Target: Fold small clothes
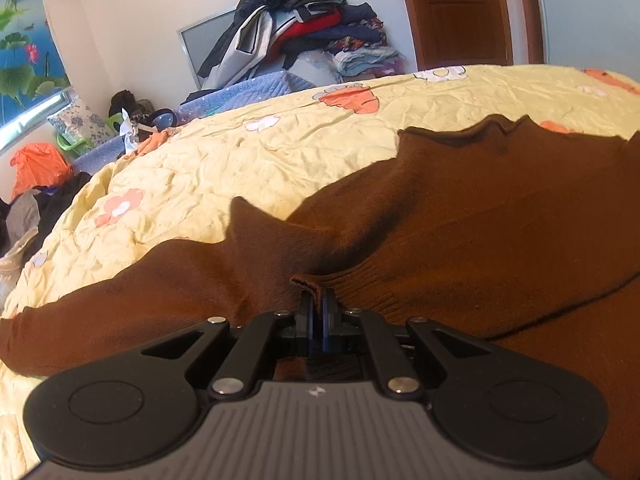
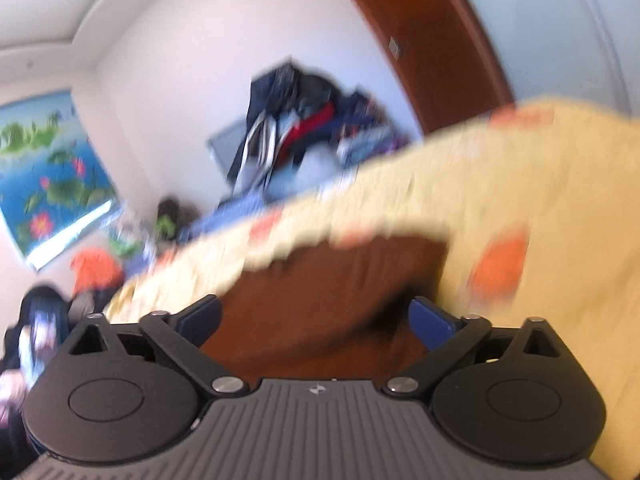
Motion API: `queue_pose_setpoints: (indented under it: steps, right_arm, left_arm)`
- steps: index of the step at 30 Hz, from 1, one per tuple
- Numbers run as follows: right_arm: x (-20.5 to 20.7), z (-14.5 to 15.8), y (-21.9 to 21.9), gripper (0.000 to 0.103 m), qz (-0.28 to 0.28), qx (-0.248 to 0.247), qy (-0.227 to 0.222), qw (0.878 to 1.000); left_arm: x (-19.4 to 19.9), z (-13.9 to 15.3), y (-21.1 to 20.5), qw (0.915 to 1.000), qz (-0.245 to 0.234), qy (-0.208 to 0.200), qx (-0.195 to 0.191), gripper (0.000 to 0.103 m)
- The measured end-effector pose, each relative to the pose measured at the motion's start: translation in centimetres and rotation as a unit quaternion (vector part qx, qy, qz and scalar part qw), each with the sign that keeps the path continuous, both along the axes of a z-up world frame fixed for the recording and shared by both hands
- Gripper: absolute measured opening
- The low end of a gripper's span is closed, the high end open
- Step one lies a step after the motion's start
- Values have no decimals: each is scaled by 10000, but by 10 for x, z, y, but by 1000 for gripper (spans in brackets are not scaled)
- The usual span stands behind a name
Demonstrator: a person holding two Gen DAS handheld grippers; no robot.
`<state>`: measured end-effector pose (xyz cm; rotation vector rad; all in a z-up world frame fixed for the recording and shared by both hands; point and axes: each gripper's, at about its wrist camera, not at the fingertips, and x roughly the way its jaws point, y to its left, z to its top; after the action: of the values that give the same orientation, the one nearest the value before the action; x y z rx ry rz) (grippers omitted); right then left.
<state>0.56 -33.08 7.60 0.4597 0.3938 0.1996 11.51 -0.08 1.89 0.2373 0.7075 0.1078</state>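
Note:
A brown knitted sweater (image 1: 460,216) lies spread on the yellow flowered bedspread (image 1: 224,160). One sleeve runs out to the left in the left wrist view. My left gripper (image 1: 316,304) is shut on a ribbed edge of the sweater, the fabric pinched between its blue pads. The right wrist view is blurred. There my right gripper (image 2: 316,316) stands wide open, its blue fingertips (image 2: 430,322) apart above the brown sweater (image 2: 320,280), with nothing pressed between them.
A tall heap of clothes (image 1: 296,24) is piled at the far side of the bed against the wall. A wooden door (image 1: 460,12) stands behind at the right. Bags and clutter (image 1: 36,168) lie on the floor to the left, under a lotus poster (image 1: 24,40).

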Motion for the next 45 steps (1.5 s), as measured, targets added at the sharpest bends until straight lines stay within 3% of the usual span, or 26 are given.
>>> queue_pose_setpoints:
  steps: [4,7,9,11,13,14,15,16,17,19,23,24,26,27,30,34,36,40,43,45]
  right_arm:
    - [61,1,-32,103,-198,-69,752,9970]
    - [89,-7,-34,94,-171,-111,1016,9946]
    - [94,-9,-22,96,35,-183,964,9952]
    - [99,-10,-8,99,248,-274,946,9948]
    - [101,-15,4,99,251,-298,1003,9942]
    - [102,-17,5,99,244,-247,1037,9940]
    - [101,-20,6,99,237,-166,1059,9940]
    - [100,-21,4,99,211,-70,1059,9941]
    - [98,-22,3,99,173,27,1054,9943]
    - [94,-22,1,99,137,135,1027,9945]
    - [84,-21,-3,101,94,102,989,9950]
    - [83,-21,-3,101,91,105,991,9950]
    - [81,-22,-5,101,62,124,986,9950]
    - [80,-23,-6,101,37,141,980,9951]
    - [80,-24,-8,101,-21,218,969,9951]
    - [78,-18,-11,101,11,152,872,9961]
    - [77,-14,-13,101,-7,44,821,9966]
    - [89,-10,-7,101,57,186,777,9968]
    - [106,-11,12,102,345,75,894,9954]
    - [121,-18,25,102,385,-306,1167,9919]
  left_arm:
    - [-1,0,10,9999,132,65,-47,3]
    - [-5,2,11,9998,189,12,-100,4]
    - [-11,9,17,9987,316,-62,-400,4]
    - [-15,18,28,9943,452,-64,-958,6]
    - [-15,23,35,9869,405,78,-1556,14]
    - [-12,22,39,9816,378,211,-1862,29]
    - [-8,19,45,9738,374,387,-2208,52]
    - [-3,14,51,9634,403,536,-2595,64]
    - [-1,10,58,9526,491,580,-2946,72]
    - [3,3,68,9402,644,496,-3307,72]
    - [11,4,66,9413,759,409,-3263,66]
    - [12,4,62,9446,750,424,-3166,50]
    - [17,5,52,9598,699,505,-2670,28]
    - [19,5,46,9663,606,515,-2449,5]
    - [17,13,43,9761,539,406,-2064,3]
    - [9,38,60,9853,659,-91,-1575,3]
    - [13,34,71,9882,790,-10,-1314,3]
    - [23,9,74,9890,995,441,-1003,6]
    - [8,21,68,9850,1479,114,-887,8]
    - [-6,35,60,9809,1633,-157,-1045,21]
